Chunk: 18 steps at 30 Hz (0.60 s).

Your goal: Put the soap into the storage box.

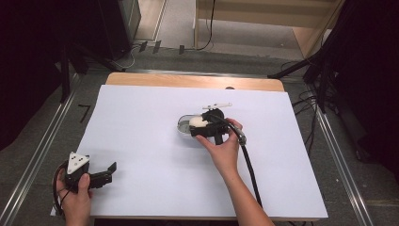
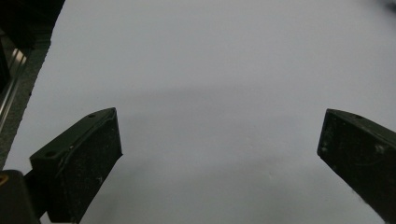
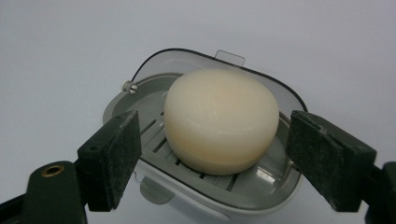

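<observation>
The right hand-held gripper (image 3: 215, 154) stands spread around the round cream soap bar (image 3: 221, 120), unpinched, resting in the grey slotted plastic soap dish (image 3: 140, 100). Grasp pending. The left hand-held gripper (image 2: 219, 154) idles spread at the counter's near left.

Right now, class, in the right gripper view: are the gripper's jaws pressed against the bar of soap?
No: the right gripper stands open, with a clear gap between each jaw and the round soap bar lying in its grey soap dish.

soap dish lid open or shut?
Open. In the right gripper view the clear lid stands tilted back behind the grey soap dish, and the soap bar sits uncovered on the slotted tray.
</observation>
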Motion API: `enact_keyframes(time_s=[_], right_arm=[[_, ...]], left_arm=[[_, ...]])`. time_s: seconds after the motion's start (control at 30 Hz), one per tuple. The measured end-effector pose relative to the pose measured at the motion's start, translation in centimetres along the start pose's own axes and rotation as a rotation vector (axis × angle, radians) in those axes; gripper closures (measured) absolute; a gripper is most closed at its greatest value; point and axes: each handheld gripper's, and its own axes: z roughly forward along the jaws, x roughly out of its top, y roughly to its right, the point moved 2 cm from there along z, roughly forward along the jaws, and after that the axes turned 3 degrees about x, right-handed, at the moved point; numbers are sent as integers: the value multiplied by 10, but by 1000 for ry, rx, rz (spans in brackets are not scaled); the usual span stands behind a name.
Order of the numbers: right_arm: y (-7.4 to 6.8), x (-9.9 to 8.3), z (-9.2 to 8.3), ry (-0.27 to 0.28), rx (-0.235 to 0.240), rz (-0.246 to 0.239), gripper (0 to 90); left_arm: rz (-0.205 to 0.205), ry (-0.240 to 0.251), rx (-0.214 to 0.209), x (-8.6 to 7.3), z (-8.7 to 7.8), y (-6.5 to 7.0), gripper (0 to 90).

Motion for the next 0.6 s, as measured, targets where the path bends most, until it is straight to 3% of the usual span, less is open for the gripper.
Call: enact_keyframes(time_s=[0.6], right_arm=[[27, -18, -25, 50, 8, 6, 185]], left_arm=[[5, -5, 2, 0, 0, 1, 4]])
